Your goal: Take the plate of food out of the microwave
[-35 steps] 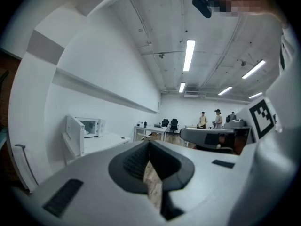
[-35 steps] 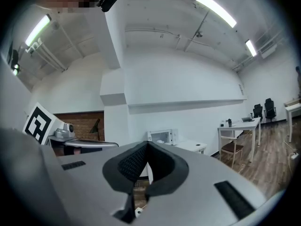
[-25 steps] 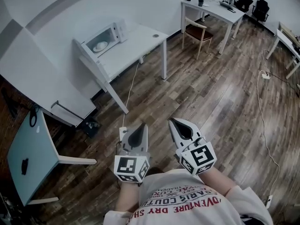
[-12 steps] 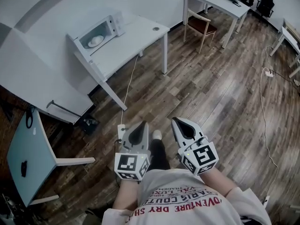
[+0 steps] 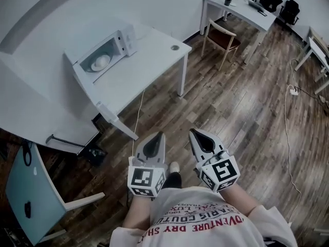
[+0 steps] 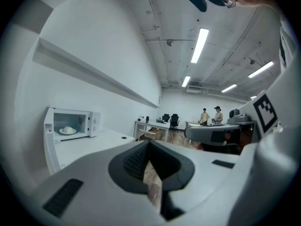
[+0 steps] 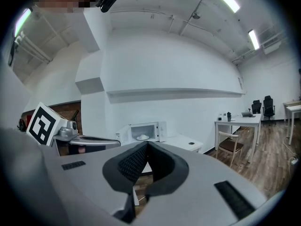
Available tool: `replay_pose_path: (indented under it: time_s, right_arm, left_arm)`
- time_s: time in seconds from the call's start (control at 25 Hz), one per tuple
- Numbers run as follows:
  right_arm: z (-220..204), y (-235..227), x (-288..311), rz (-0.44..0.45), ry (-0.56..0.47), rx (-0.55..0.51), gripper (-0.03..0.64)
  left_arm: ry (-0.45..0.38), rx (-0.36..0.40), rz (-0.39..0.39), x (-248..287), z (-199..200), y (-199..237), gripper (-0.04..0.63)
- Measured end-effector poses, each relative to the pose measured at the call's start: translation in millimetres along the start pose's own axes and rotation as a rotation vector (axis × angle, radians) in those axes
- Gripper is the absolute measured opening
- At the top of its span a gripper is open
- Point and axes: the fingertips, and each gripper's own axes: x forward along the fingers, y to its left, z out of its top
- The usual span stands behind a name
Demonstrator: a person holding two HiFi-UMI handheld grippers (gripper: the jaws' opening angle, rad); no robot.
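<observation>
A white microwave (image 5: 109, 49) stands with its door open at the far left end of a white table (image 5: 139, 66). Inside it sits the plate of food (image 5: 100, 62), a white plate with a pale mound. The microwave (image 6: 71, 124) and the plate (image 6: 68, 131) also show in the left gripper view, and the microwave (image 7: 143, 131) with its plate (image 7: 141, 137) in the right gripper view. My left gripper (image 5: 160, 134) and right gripper (image 5: 192, 131) are side by side in front of my chest, well short of the table. Both are shut and hold nothing.
A wooden chair (image 5: 221, 36) stands by a second desk (image 5: 241, 9) at the back right, with black office chairs (image 5: 280, 4) beyond. A cable (image 5: 286, 122) runs over the wooden floor. A teal table (image 5: 23, 189) is at the lower left. Two people (image 6: 211, 116) stand far off.
The table and microwave have come nearer and lower in the head view as I walk towards them. Both grippers have stayed shut and side by side.
</observation>
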Motion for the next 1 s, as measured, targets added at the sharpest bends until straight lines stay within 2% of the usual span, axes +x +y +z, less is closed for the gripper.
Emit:
replay_pose_path:
  time_s: [0.2, 0.52, 0.76, 1.0]
  right_arm:
    - [20.9, -10.2, 83.2, 0.021, 0.003, -0.019, 0.005]
    - [31.0, -24.7, 173.8, 0.088, 0.027, -0.007, 0.005]
    - [35.0, -45.9, 241.2, 0.188, 0.030, -0.010, 0.005]
    - [50.9, -74.7, 318.1, 0.335, 0.027, -0.058, 0.005]
  left_arm:
    - [0.004, 0.041, 0.017, 46.0, 21.2, 60.7, 0.006]
    - [0.014, -0.003, 0.105, 88.6, 30.8, 133.1, 0.006]
    - [0.006, -0.025, 0.218, 125.0, 34.9, 177.8, 0.006]
    - [0.000, -0.046, 0.377, 174.6, 47.7, 222.1, 0.006]
